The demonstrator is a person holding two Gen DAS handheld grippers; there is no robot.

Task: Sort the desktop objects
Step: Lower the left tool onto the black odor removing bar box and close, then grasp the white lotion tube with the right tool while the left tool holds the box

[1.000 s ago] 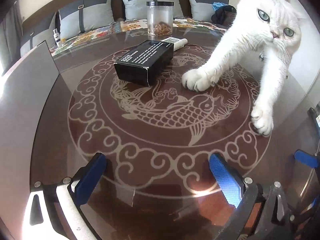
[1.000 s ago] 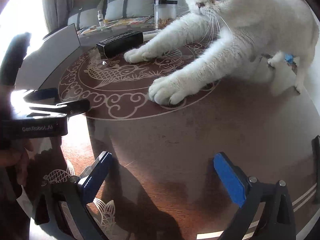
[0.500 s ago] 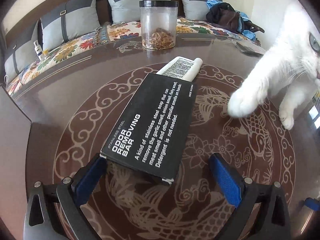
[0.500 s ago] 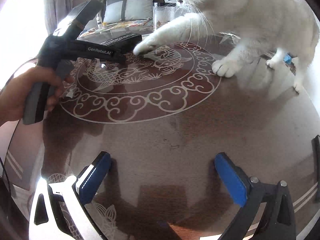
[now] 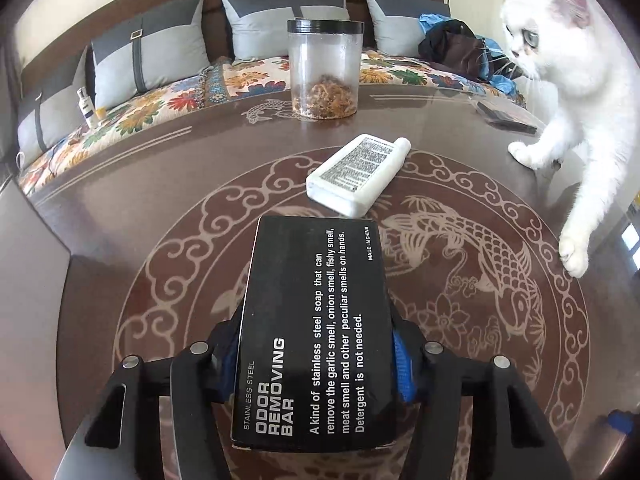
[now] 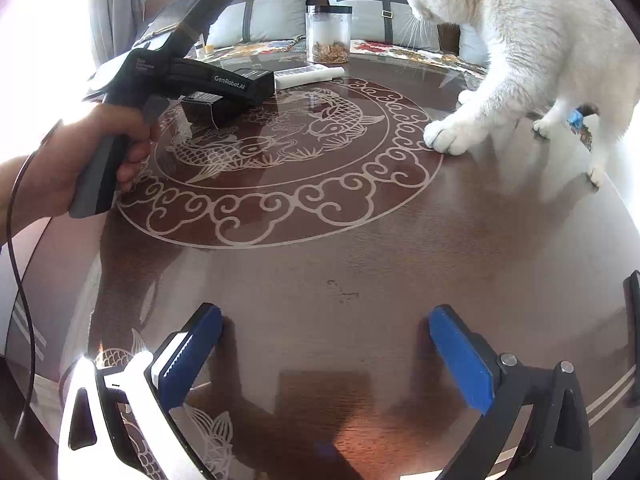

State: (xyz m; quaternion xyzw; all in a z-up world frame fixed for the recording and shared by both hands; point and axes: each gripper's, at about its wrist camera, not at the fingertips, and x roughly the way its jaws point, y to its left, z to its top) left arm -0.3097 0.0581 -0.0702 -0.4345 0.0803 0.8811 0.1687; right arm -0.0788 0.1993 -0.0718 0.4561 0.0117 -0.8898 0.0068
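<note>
White cat (image 6: 536, 52) beside bare tabletop (image 6: 320, 280)

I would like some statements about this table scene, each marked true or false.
1. The black box sits between the left claw pads, which are closing. True.
2. The right claw holds the white bottle. False: it is open with nothing between its pads; the bottle lies on the table.
3. The jar has a black lid. True.
4. The white cat lies on the sofa. False: it stands on the table.
</note>
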